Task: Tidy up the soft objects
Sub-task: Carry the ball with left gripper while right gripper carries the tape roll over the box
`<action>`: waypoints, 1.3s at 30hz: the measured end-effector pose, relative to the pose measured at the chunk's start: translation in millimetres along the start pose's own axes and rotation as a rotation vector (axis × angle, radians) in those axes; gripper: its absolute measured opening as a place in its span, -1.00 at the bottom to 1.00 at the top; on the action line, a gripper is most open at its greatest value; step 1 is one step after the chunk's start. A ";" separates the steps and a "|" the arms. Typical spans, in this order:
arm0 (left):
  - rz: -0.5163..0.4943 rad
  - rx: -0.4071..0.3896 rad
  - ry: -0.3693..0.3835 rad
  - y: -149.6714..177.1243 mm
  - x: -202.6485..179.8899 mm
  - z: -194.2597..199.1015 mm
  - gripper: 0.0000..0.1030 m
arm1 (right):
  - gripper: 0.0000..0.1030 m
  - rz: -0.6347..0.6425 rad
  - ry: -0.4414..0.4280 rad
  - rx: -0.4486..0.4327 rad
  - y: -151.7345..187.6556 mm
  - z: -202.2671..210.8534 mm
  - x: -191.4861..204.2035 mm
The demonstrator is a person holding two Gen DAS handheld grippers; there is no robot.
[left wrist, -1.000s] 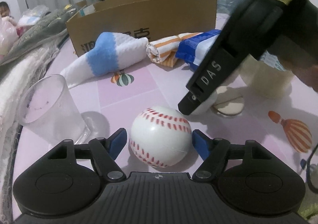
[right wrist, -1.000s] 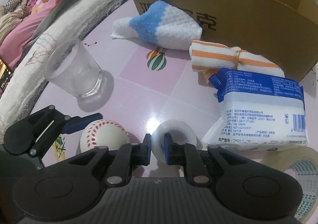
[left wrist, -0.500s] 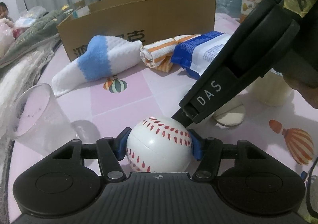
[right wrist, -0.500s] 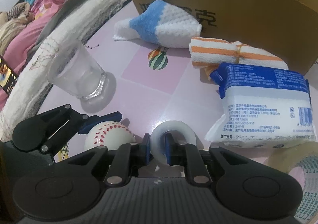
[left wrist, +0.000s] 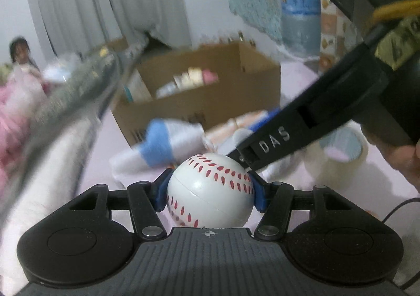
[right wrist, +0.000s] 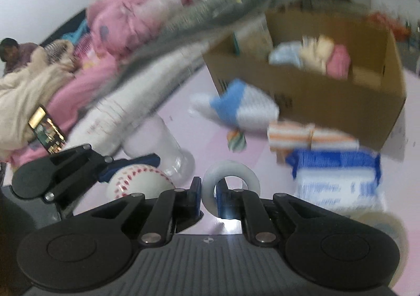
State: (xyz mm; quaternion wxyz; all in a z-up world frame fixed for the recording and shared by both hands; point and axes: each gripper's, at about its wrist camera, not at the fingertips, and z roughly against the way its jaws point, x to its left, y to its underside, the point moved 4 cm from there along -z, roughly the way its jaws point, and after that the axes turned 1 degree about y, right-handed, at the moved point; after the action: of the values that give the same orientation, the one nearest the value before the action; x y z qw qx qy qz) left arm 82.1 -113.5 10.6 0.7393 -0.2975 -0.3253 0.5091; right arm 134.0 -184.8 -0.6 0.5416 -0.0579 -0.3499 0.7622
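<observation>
Transport step, both tools loaded. Left gripper (left wrist: pixel 210 192) pinches the foam baseball (left wrist: pixel 210 191) between its blue pads; right gripper (right wrist: pixel 208 195) clamps the rim of a white ring (right wrist: pixel 232 184). Both are held clear of the pink table (right wrist: pixel 183 122), short of the open cardboard box (right wrist: pixel 328 101). Next, judged: carry each over the box's near wall, then release inside.
</observation>
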 end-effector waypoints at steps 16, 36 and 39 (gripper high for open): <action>0.063 -0.092 0.045 -107.4 -0.6 -36.0 0.15 | -0.97 -0.017 0.111 -0.133 -96.3 52.3 -50.2; 0.286 0.182 0.103 -162.7 18.0 -224.1 0.15 | -0.97 -0.080 0.223 0.014 -192.0 -55.3 -189.4; 0.344 0.246 0.130 -158.4 18.9 -246.5 0.16 | -0.97 -0.061 0.246 0.051 -195.4 -77.6 -202.9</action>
State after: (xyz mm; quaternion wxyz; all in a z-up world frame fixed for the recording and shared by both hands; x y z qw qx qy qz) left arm 369.0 -170.6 -14.6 0.6914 -0.2885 -0.1571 0.6434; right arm 406.2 -291.1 -1.1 0.6048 -0.1266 -0.2629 0.7410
